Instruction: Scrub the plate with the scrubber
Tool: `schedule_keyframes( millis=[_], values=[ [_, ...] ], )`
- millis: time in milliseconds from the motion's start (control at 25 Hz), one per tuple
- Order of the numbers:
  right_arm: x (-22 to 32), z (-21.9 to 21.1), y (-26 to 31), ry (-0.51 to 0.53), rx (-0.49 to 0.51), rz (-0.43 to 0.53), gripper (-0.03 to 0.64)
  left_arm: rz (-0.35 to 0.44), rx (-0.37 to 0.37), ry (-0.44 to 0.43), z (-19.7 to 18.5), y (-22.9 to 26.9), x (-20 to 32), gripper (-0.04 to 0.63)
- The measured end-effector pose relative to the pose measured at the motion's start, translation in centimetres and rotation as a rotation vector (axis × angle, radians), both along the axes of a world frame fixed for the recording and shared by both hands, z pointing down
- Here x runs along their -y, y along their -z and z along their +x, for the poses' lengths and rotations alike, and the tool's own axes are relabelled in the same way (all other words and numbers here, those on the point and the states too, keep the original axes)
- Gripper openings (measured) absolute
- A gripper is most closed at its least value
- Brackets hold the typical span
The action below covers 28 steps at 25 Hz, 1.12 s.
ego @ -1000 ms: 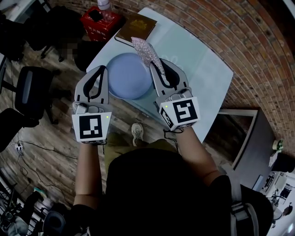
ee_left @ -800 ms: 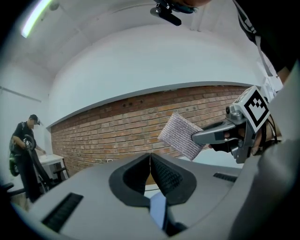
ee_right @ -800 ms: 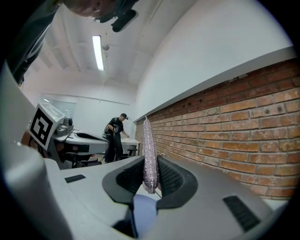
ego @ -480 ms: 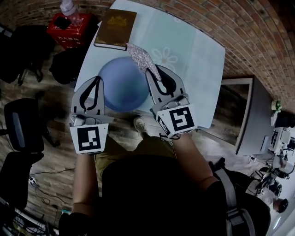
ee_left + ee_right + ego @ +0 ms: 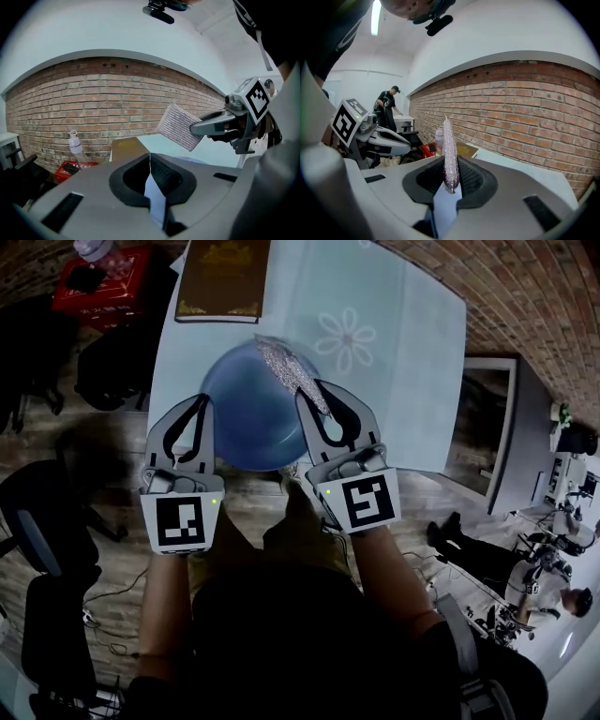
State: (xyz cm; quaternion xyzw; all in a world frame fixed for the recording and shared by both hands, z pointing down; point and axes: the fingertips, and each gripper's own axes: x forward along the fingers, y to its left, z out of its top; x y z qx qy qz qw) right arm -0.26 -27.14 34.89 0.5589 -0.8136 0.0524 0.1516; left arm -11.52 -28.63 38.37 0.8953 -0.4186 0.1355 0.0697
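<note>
Right hand-held gripper (image 5: 314,395) grasps the silvery mesh scrubber (image 5: 279,360) over the round blue plate (image 5: 246,423) on the pale bench (image 5: 412,362). Left hand-held gripper (image 5: 201,407) is clenched, empty, beside plate's rim. Scrubbing prob. not begun; all wiping left.

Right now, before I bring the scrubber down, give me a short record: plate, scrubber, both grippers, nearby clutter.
plate: blue plate, lying on the pale table near its front edge
scrubber: silvery scrubber, overlapping the plate's far right part in the head view
right gripper: right gripper, shut on the scrubber
left gripper: left gripper, shut, empty, by the plate's left rim
contact: scrubber to plate, cannot tell
clutter: brown book beyond the plate
</note>
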Motion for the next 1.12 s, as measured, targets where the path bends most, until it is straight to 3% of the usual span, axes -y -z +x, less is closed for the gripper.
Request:
schedule_keyframes(
  millis=[400, 640, 880, 1000, 1120],
  values=[
    [0.4, -0.3, -4.9, 0.03, -0.028, -0.076, 0.084, -0.044, 0.035, -0.018, -0.4, -4.2, 0.7, 0.025],
    [0.3, -1.3, -7.0, 0.174, -0.069, -0.12, 0.084, -0.193, 0.114, 0.061, -2.8, -7.5, -1.2, 0.025],
    [0.2, -3.0, -8.7, 0.327, -0.168, -0.171, 0.084, -0.333, 0.068, 0.101, -3.4, -11.0, -3.9, 0.026],
    [-0.9, -4.4, -9.7, 0.458, -0.294, -0.205, 0.084, -0.397, 0.014, 0.106, -3.5, -12.0, -5.0, 0.035],
    [-1.6, -5.7, -10.5, 0.525, -0.375, -0.23, 0.084, -0.443, -0.031, 0.113, -3.9, -12.8, -5.6, 0.144]
  ],
)
